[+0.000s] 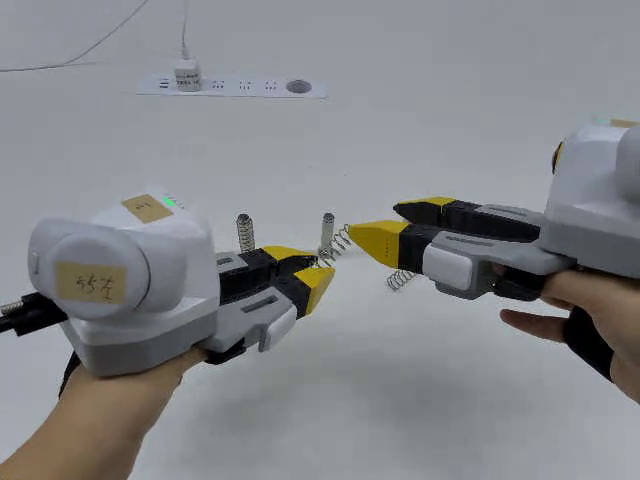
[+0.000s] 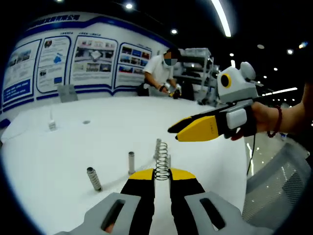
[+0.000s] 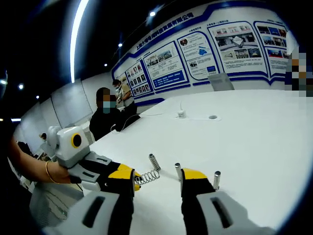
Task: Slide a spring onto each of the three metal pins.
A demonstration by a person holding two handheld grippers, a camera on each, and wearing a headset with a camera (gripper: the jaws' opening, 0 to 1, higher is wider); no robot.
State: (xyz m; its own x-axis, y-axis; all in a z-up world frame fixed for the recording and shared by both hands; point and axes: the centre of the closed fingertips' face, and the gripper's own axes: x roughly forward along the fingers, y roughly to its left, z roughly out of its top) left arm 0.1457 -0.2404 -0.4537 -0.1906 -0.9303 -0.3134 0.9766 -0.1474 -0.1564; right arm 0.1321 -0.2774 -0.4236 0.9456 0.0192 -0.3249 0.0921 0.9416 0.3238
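One pin sprung, two to go

In the head view, the left gripper (image 1: pixel 312 268) at lower left is clenched on a spring (image 1: pixel 338 243), held tilted against the top of a bare pin (image 1: pixel 327 230) at centre; whether it has caught the tip I cannot tell. Left of that stands the sprung pin (image 1: pixel 245 233), already done. The right gripper (image 1: pixel 375 222), centre right, has its jaws apart and holds nothing. A loose spring (image 1: pixel 400 279) lies on the table (image 1: pixel 400 100) just below it. In the right gripper view a third pin (image 3: pixel 216 180) stands bare at lower right. I'd judge roughly a third is finished.
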